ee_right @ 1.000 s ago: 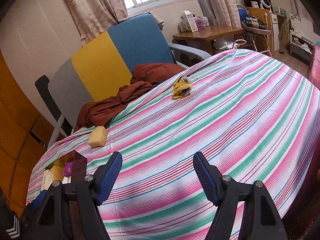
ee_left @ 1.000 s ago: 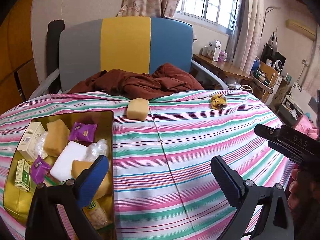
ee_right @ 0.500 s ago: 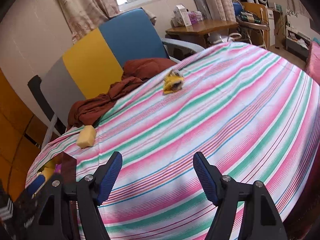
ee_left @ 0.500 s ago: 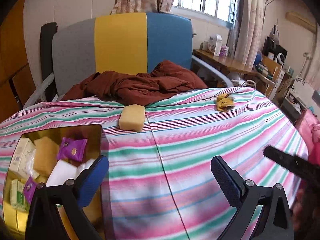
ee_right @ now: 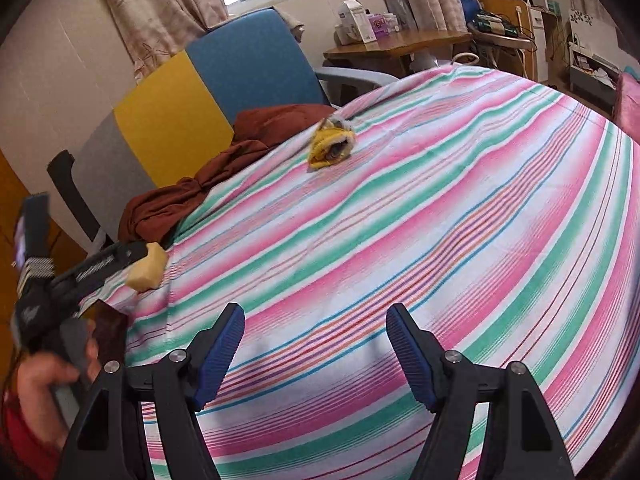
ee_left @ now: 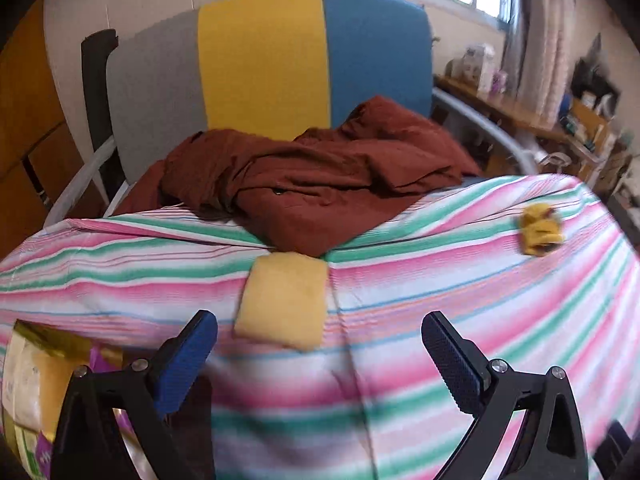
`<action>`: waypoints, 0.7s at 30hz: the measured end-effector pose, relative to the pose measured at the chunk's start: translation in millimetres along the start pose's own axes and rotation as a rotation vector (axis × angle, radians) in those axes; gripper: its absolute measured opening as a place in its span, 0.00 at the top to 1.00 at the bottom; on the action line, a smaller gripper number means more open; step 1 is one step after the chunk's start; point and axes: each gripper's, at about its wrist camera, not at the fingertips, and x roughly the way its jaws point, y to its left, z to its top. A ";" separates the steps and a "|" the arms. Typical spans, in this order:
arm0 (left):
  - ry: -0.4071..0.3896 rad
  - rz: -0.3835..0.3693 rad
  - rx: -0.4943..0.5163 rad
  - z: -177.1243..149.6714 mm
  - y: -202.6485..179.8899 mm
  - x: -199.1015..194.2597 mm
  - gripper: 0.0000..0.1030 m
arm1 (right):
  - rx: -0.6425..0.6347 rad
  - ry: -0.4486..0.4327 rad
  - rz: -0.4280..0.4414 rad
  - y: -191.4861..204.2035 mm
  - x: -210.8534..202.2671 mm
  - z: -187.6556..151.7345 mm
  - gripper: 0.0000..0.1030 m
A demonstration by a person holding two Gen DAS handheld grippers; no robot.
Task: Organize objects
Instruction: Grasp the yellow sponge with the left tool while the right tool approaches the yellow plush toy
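Observation:
A yellow sponge block [ee_left: 284,300] lies on the striped tablecloth [ee_left: 440,304], just beyond and between the tips of my left gripper [ee_left: 318,340], which is open and empty. The same sponge [ee_right: 148,266] shows at the left of the right wrist view, beside the left tool's black body. A crumpled yellow wrapper [ee_left: 540,230] [ee_right: 330,144] lies farther off near the table's far edge. My right gripper [ee_right: 316,340] hangs open over bare cloth with nothing between its fingers. A gold box [ee_left: 24,364] holding packets and sponges sits at the lower left, partly hidden by my left finger.
A rust-brown garment [ee_left: 316,184] drapes from the grey, yellow and blue chair [ee_left: 264,60] onto the table's far edge, touching the sponge's far side. A wooden side table [ee_right: 396,44] with boxes stands beyond. A person's hand [ee_right: 44,376] grips the left tool.
My left gripper has swept forward away from the gold box toward the yellow sponge, which now looms large between its tips. The right gripper sank slightly over the cloth.

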 end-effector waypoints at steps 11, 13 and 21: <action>0.096 -0.003 0.032 11.5 4.4 58.6 0.24 | -0.002 0.020 -0.014 -8.8 9.5 0.3 0.28; 0.085 0.024 0.066 7.8 1.2 62.7 0.28 | -0.003 0.024 -0.008 -8.3 11.2 -0.3 0.28; 0.015 0.029 0.116 -5.3 -11.4 46.5 0.48 | 0.018 0.036 -0.007 -13.7 20.2 -2.1 0.28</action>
